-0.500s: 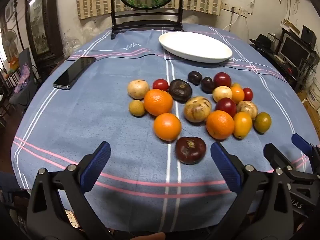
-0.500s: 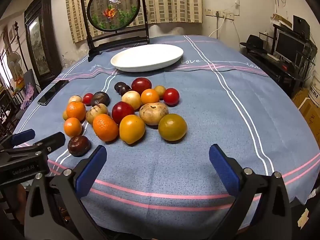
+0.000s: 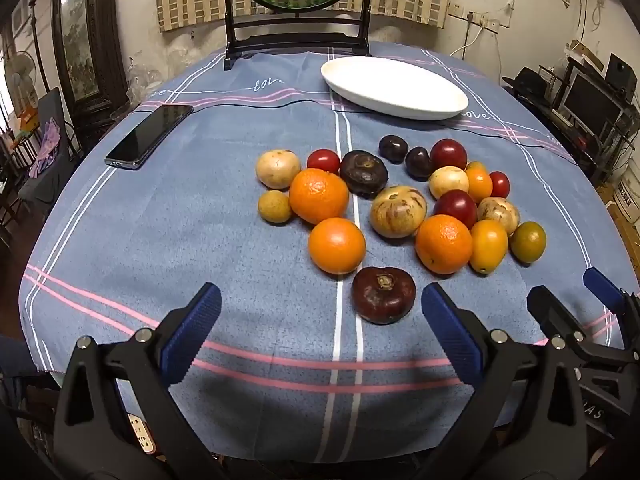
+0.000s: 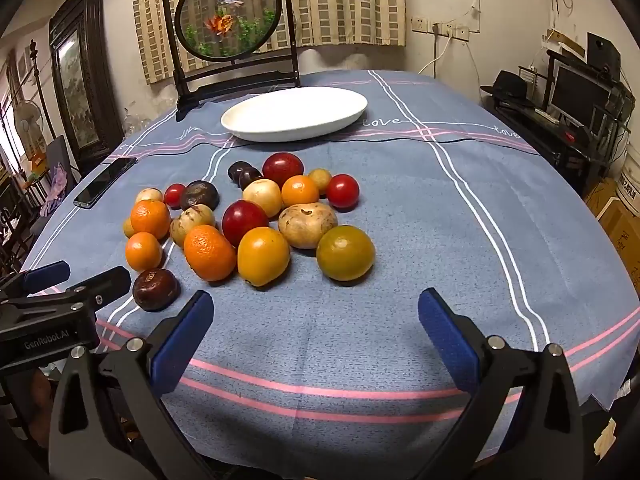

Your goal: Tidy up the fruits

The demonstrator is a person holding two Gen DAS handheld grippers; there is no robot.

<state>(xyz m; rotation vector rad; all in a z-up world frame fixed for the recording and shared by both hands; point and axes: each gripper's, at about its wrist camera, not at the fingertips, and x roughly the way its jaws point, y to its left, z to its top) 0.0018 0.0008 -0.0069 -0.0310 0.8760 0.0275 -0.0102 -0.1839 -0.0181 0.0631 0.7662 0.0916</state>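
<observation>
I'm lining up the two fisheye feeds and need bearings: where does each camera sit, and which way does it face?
Left wrist: on the left gripper, angled down across the table at the fruit pile; its open fingers show, and the right gripper's at right.
Right wrist: on the right gripper, same direction; own open fingers, left gripper at left.
Shared: fruit, white plate, phone, round screen.

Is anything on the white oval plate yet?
The white oval plate looks bare: no fruit shows on it in either view. All the fruit sits on the tablecloth in front. The low angle hides the dish's near inner wall.
</observation>
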